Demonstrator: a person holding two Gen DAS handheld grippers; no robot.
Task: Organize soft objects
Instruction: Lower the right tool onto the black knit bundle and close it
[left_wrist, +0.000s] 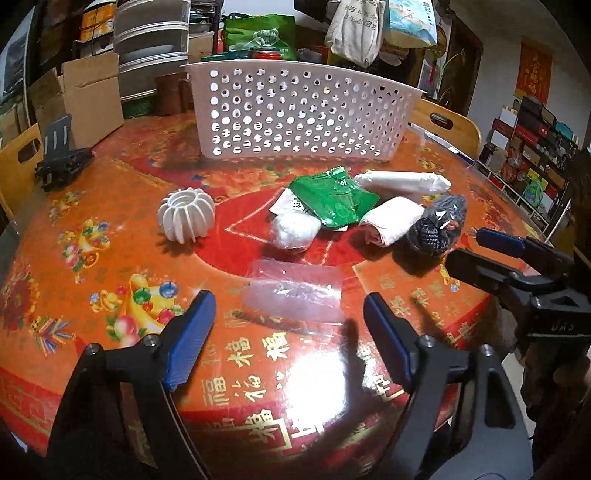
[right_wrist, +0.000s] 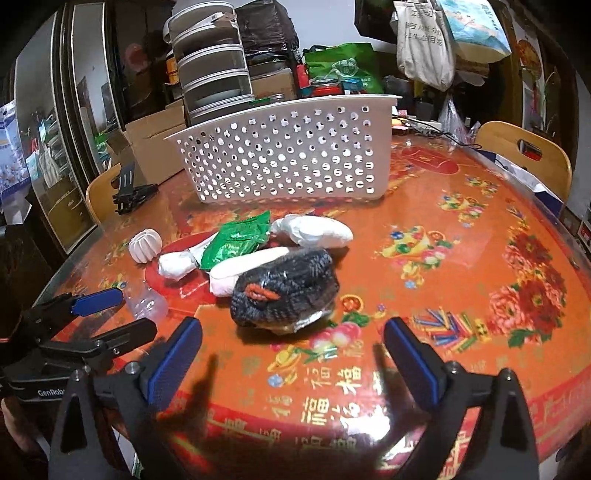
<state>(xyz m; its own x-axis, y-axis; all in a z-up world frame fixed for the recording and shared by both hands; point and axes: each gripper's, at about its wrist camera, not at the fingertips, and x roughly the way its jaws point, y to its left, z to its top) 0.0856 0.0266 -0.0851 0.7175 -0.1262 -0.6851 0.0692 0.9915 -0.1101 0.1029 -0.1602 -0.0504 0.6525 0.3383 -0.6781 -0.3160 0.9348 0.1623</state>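
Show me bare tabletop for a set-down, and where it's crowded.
Free: the tablecloth right of the dark knitted bundle, and the strip left of the ribbed white ball. Crowded: the middle, from the clear plastic piece to the white basket.

Left wrist view: low over the table (left_wrist: 110, 229), aimed forward between own fingers toward the white basket (left_wrist: 295, 114), clear wrapper (left_wrist: 295, 295) nearest. Right wrist view: same height, further right, angled slightly left, dark knit bundle (right_wrist: 284, 291) nearest. Shared: basket (right_wrist: 284, 155), central pile, each other's gripper at frame edge.
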